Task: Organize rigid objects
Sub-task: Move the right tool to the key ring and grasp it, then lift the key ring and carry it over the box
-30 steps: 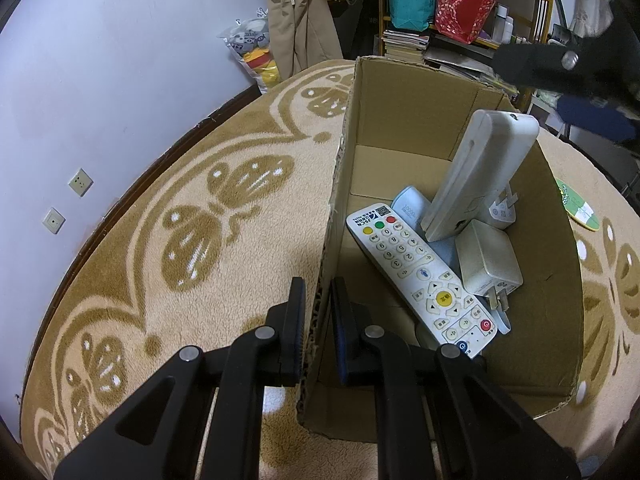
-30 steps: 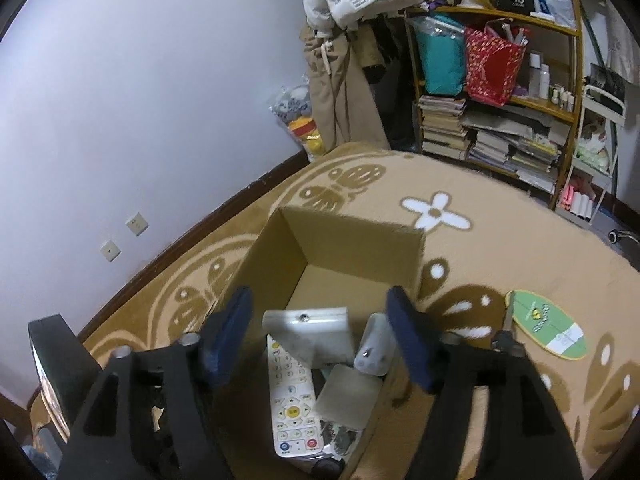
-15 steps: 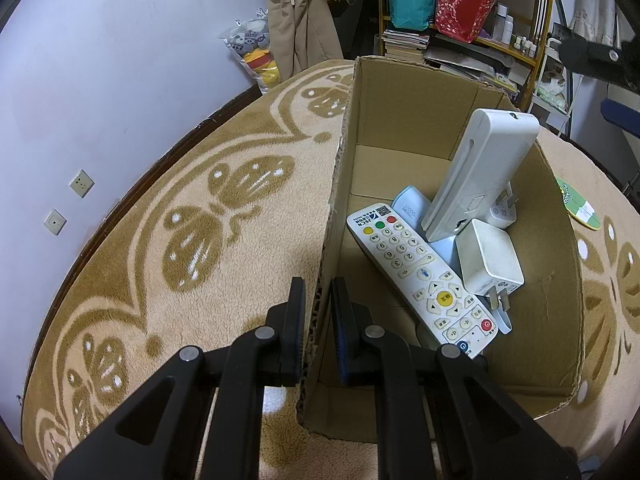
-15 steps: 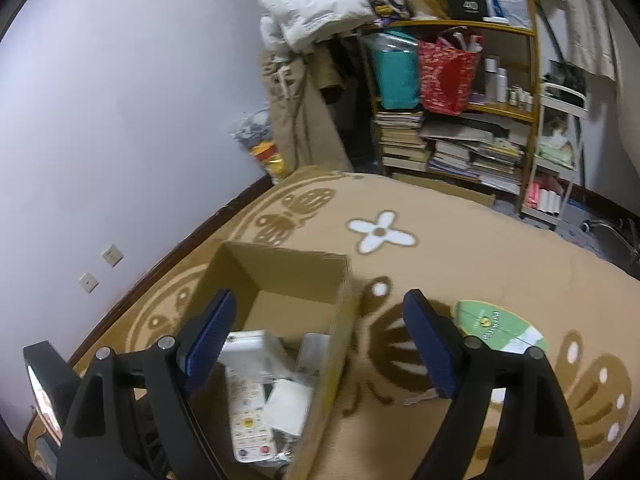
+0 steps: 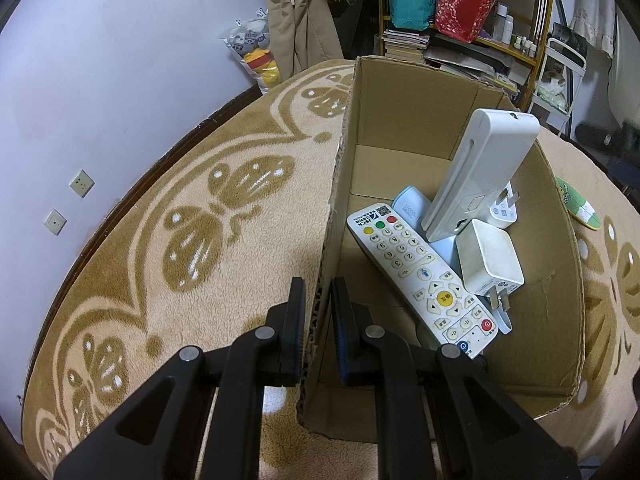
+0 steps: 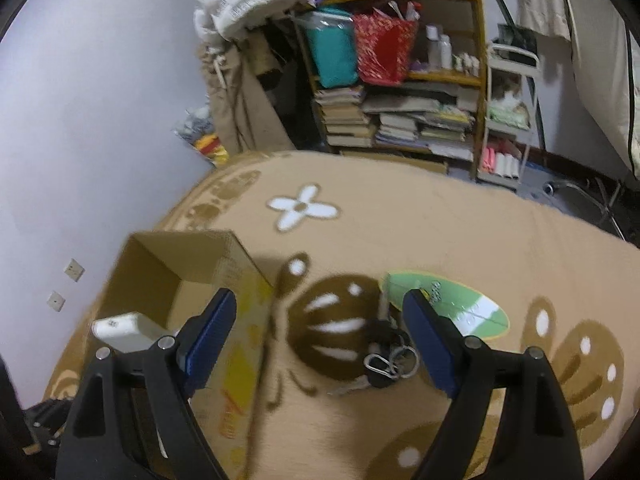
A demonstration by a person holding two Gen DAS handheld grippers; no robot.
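A cardboard box [image 5: 404, 120] stands on the patterned rug. Inside lie a white remote with coloured buttons [image 5: 420, 276], a tall white device leaning upright [image 5: 480, 176], a white charger cube [image 5: 490, 262], a small white plug [image 5: 505, 210] and a pale blue power bank [image 5: 410, 208]. My left gripper [image 5: 318, 308] is shut on the box's left wall. My right gripper [image 6: 320, 320] is open and empty, above the rug right of the box [image 6: 188, 264]. A bunch of keys with a carabiner [image 6: 384, 364] lies just ahead between its fingers, beside a green oval card [image 6: 460, 308].
A purple wall with two sockets [image 5: 68, 200] runs along the left. A loaded shelf [image 6: 400, 80] with books and bags stands at the back, with hanging clothes [image 5: 300, 12] and a toy bag [image 5: 256, 52] beside it. The green card also shows right of the box [image 5: 578, 204].
My right gripper has swung right, away from over the box, and now hangs over the keys and green card. My left gripper has kept its hold on the box wall.
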